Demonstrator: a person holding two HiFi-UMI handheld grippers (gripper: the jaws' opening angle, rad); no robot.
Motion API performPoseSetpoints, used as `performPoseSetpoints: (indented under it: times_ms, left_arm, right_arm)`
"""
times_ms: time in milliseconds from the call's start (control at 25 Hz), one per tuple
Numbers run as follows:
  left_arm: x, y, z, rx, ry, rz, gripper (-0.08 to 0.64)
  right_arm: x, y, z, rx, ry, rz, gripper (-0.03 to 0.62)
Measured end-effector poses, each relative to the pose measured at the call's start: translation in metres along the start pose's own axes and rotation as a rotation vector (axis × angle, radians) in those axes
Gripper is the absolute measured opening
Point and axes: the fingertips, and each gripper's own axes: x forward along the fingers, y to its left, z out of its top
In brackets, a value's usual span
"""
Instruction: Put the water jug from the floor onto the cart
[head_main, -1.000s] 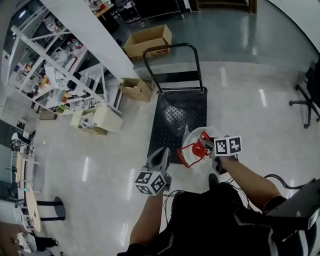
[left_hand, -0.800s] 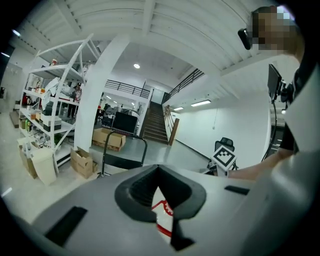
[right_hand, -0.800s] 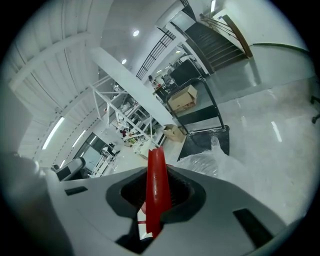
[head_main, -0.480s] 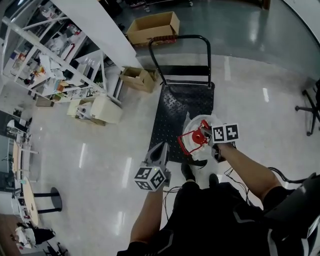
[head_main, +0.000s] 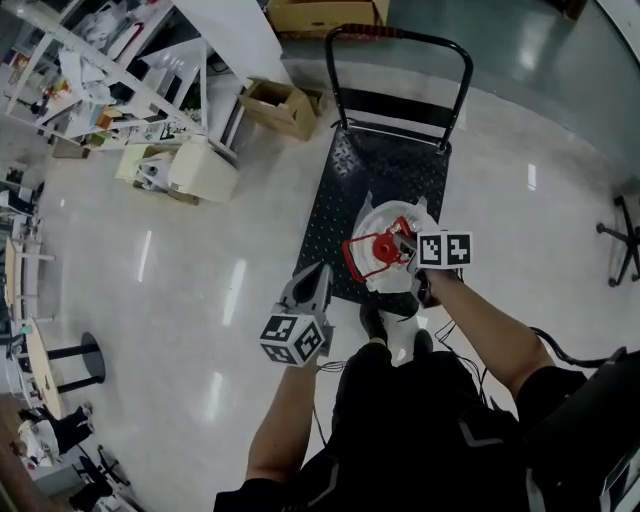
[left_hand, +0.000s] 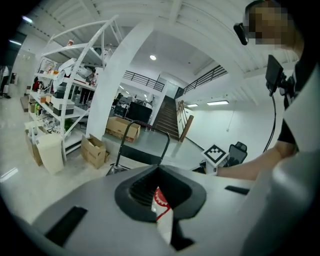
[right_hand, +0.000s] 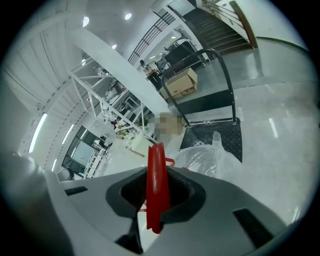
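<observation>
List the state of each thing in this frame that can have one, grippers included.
Right gripper: shut on the red handle of the water jug.
Left gripper: shut, empty.
Water jug: upright, capped, held over the near end of the cart; cannot tell whether it touches the deck.
Cart: push handle upright.
Cardboard box: flaps open.

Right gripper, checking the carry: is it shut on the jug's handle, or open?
Shut: the right gripper clamps the jug's red handle, which stands between its jaws.
</observation>
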Motion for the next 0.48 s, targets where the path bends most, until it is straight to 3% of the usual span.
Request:
performPoseSetpoints:
  times_ms: [480]
  left_arm:
    - [0.003, 0.081, -0.018, -0.069, 0.052, 0.053, -0.009]
  right_arm:
    - [0.140, 0.034, 0.009, 0.058, 0.080, 0.035, 0.060]
